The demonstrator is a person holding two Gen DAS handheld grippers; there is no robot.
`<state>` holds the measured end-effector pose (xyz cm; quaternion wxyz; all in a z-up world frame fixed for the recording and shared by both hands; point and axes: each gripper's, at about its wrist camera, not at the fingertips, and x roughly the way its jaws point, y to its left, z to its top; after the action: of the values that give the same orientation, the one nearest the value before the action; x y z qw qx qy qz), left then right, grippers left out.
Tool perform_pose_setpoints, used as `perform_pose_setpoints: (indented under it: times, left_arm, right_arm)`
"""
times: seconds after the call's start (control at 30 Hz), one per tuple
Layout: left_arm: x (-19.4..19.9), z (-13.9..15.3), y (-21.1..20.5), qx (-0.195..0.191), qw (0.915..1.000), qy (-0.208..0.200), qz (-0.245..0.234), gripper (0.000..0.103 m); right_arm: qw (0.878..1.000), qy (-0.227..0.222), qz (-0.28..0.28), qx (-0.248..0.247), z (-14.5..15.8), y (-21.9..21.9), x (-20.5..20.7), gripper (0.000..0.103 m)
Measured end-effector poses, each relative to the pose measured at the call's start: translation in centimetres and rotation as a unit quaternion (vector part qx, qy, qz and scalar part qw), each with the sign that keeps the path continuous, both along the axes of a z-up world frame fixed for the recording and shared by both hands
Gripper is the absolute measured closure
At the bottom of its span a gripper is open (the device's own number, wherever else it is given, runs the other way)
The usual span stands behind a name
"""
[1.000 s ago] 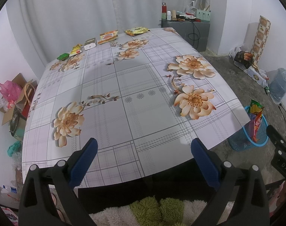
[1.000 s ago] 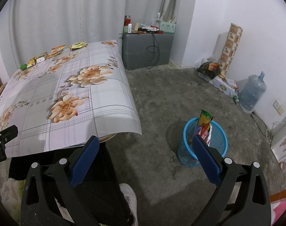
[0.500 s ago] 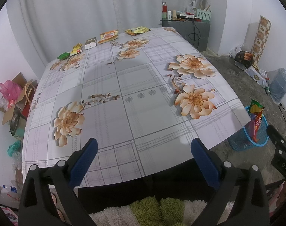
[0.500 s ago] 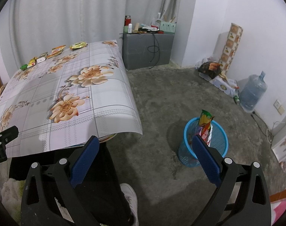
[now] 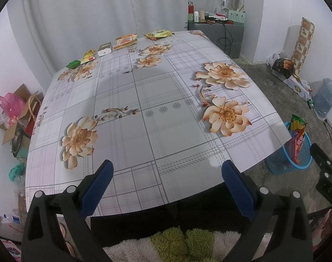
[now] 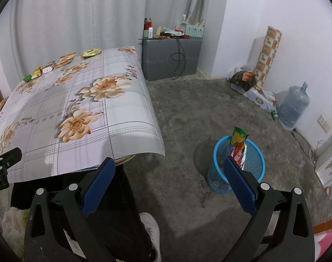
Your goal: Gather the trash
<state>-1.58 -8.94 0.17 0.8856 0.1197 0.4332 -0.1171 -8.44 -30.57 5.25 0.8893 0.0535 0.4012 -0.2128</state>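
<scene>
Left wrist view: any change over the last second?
No visible change. Left tongs and right tongs are open and empty as before, the wrappers lie along the table's far edge, and the blue basket on the floor holds the same packets.

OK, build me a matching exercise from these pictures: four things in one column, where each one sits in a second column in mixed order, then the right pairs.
Things:
1. green packet
2. blue basket
3. water jug
4. red flask

Places:
A. on the grey cabinet by the curtain
B. on the floor just right of the table's near corner, wrappers sticking out
C. at the left end of the row of trash along the table's far edge
D. on the floor against the right-hand wall

Pairs: 1-C, 2-B, 3-D, 4-A
</scene>
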Motion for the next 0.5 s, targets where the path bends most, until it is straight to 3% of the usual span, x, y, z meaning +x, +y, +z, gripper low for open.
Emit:
perform_pose_setpoints:
  times: [0.5]
  left_arm:
    - [0.11, -0.02, 0.01, -0.001, 1.0, 0.002, 0.0, 0.006]
  right_arm:
    - [1.0, 0.0, -0.001, 0.001, 0.05, -0.04, 0.08, 0.008]
